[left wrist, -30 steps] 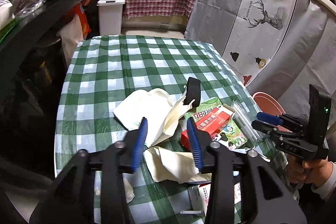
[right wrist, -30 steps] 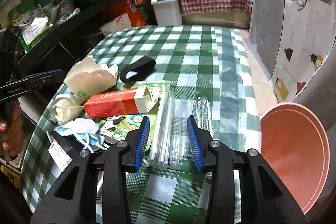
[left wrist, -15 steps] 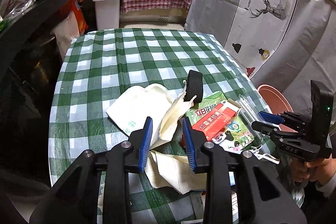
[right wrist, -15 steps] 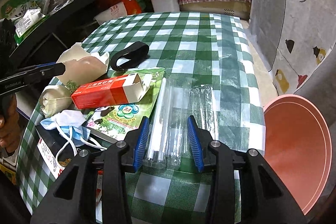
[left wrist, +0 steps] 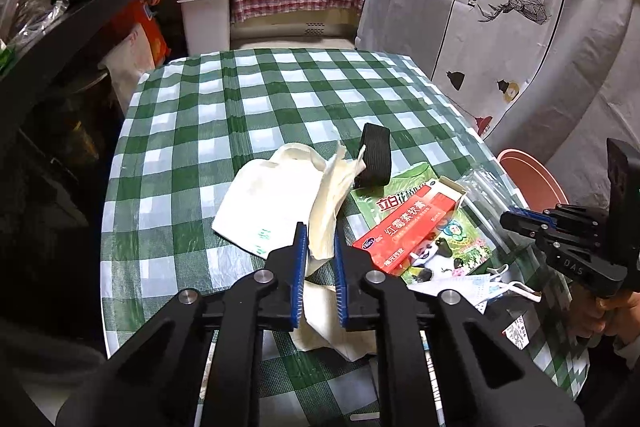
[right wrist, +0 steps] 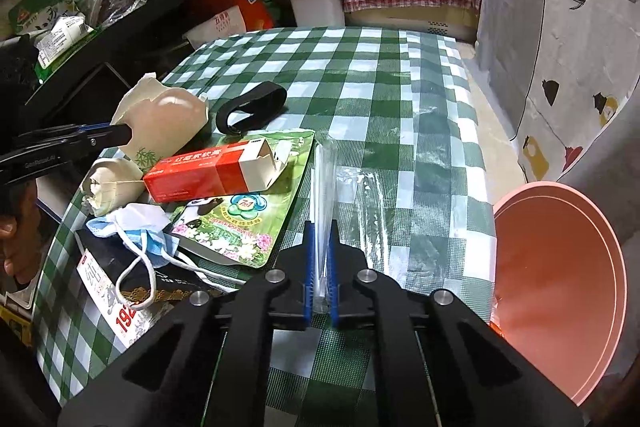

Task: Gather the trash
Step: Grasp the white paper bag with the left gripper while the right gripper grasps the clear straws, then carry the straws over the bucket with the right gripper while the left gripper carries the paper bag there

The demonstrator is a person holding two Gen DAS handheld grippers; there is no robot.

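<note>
Trash crowds the checked table [left wrist: 248, 115] (both tools just closing): left tool [left wrist: 320, 247] pinching torn paper [left wrist: 326, 211], right tool [right wrist: 320, 259] clear plastic wrapper [right wrist: 324, 183].

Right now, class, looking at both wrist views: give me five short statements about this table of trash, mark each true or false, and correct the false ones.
1. The right hand-held gripper is shut on the clear plastic wrapper. True.
2. The red carton lies on the green pouch. True.
3. The left hand-held gripper holds the black strap. False: torn cream paper is between its pads.
4. The pink bin stands on the tablecloth. False: it is beside the table.
5. The blue face mask is in the bin. False: it lies on the table.
</note>
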